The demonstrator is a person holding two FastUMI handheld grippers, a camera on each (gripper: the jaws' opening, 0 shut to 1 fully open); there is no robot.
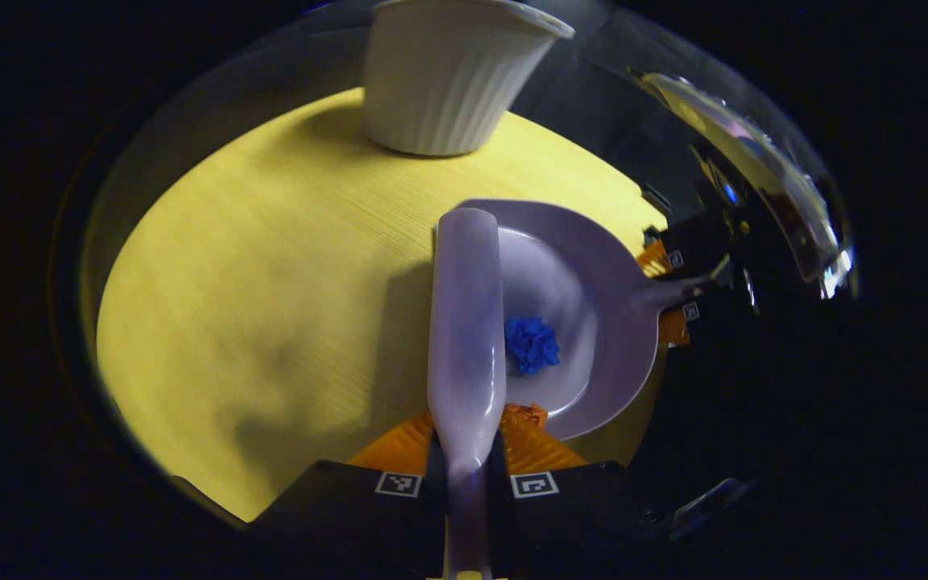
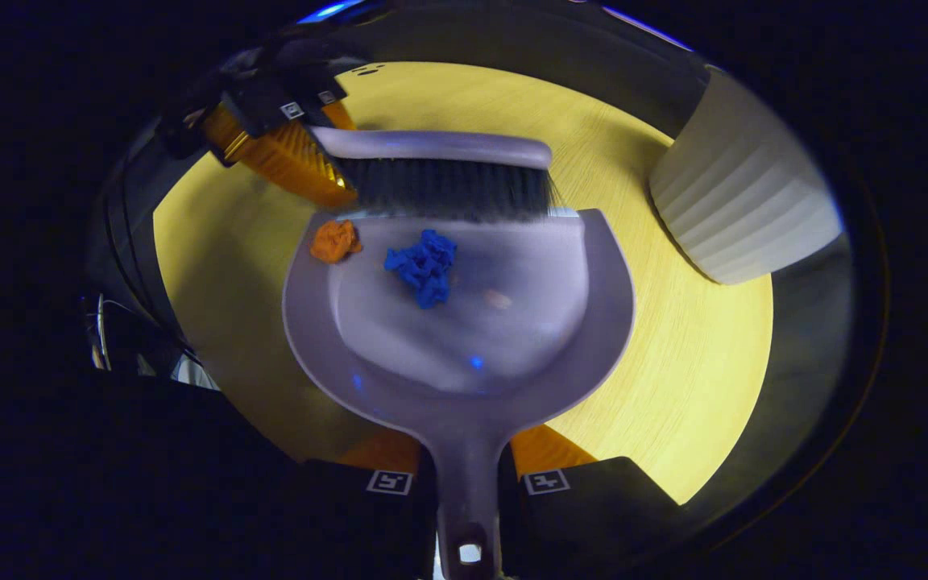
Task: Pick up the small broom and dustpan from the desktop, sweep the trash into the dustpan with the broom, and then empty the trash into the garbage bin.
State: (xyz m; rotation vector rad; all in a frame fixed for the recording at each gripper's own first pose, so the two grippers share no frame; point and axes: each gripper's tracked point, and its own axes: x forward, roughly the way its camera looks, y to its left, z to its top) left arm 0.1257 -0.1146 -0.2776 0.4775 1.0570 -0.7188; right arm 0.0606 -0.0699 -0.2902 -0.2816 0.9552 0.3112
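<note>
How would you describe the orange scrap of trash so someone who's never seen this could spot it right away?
Start at the round yellow tabletop and find the grey dustpan lying on it. At the pan's open edge, beside the broom bristles, sits the orange scrap on the corner of the rim. The blue scrap lies farther inside the pan.

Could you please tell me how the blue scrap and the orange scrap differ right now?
The blue scrap lies inside the dustpan, while the orange scrap sits at its left front corner. The blue scrap looks larger than the orange scrap. Both are crumpled and lie just before the broom bristles.
</note>
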